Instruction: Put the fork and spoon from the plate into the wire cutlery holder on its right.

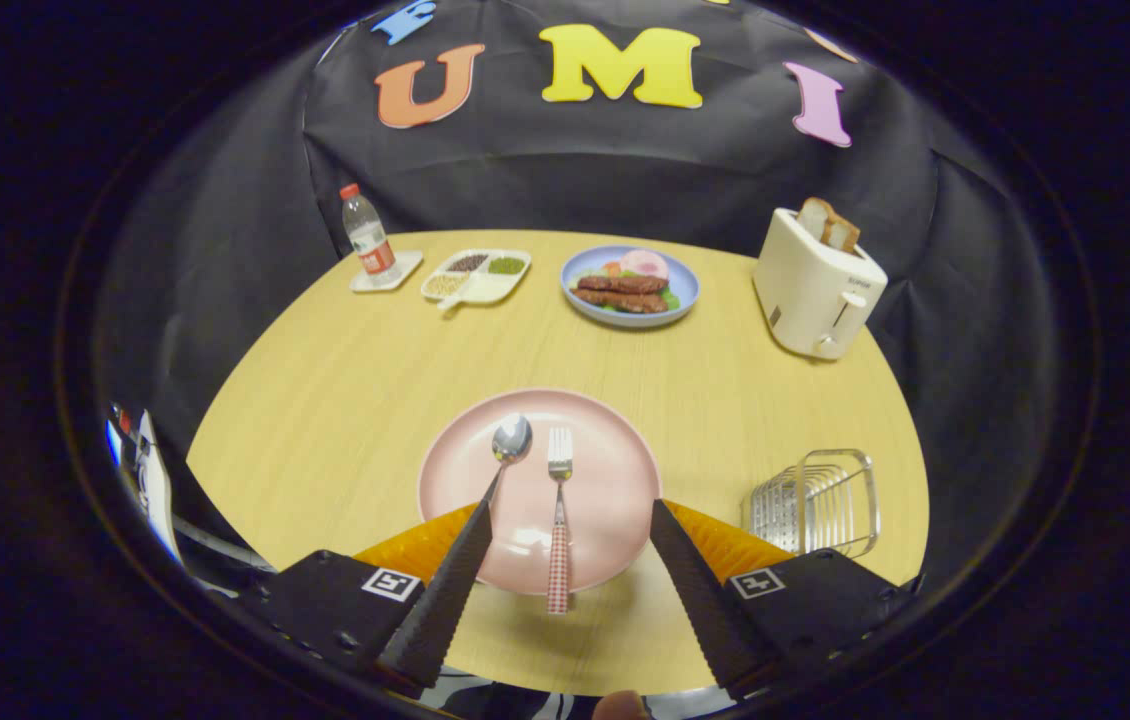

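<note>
fingers (468, 545) spread, holding nothing, flanking fork (559, 520) handle | spoon (507, 448) beside it on plate (615, 480) | step: first pickup | next: descend, clamp fork, carry to wire holder (815, 500)

Bright overhead light, glare on plate (615, 480), fisheye-warped edges

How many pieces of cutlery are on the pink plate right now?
2: a spoon and a fork lie side by side on the pink plate, spoon left, between the open gripper fingers.
</note>
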Available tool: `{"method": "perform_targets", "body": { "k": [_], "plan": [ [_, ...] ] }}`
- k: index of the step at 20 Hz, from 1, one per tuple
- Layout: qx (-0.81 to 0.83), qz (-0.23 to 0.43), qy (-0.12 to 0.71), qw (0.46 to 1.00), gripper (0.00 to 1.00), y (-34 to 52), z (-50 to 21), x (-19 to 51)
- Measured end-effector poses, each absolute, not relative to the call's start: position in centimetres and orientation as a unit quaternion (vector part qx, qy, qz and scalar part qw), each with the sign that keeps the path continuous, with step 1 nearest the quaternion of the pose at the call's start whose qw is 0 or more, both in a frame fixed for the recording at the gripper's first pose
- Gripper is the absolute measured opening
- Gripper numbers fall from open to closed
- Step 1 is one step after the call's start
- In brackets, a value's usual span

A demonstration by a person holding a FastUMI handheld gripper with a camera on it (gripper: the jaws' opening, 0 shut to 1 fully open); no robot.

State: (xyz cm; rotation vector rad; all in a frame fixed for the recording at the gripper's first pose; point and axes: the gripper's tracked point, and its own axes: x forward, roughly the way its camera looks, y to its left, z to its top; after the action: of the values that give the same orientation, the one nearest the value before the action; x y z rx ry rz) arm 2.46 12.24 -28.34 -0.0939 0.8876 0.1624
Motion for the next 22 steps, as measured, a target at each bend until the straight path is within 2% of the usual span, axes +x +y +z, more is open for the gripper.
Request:
{"method": "perform_targets", "body": {
  "k": [3, 6, 7, 10, 11, 12, 14, 15, 16, 22],
  "plan": [
    [-0.048, 0.07, 0.466, 0.881, 0.93, 12.5, -31.5, 2.5],
    [-0.05, 0.06, 0.489, 0.869, 0.74, 12.5, -33.8, 3.0],
    [-0.051, 0.061, 0.5, 0.862, 0.72, 12.6, -34.6, 3.0],
    [-0.043, 0.064, 0.524, 0.848, 0.44, 13.2, -36.1, 2.8],
    [-0.046, 0.062, 0.525, 0.848, 0.41, 13.0, -36.3, 2.8],
    [-0.047, 0.062, 0.528, 0.846, 0.24, 13.1, -36.5, 2.8],
    [-0.042, 0.068, 0.535, 0.841, 0.1, 13.3, -36.4, 2.6],
    [-0.04, 0.069, 0.536, 0.841, 0.1, 13.1, -36.3, 2.5],
    [-0.037, 0.069, 0.537, 0.84, 0.01, 13.0, -35.9, 2.7],
    [0.002, 0.088, 0.549, 0.831, 0.01, 12.8, -30.0, 1.6]
  ]
}}
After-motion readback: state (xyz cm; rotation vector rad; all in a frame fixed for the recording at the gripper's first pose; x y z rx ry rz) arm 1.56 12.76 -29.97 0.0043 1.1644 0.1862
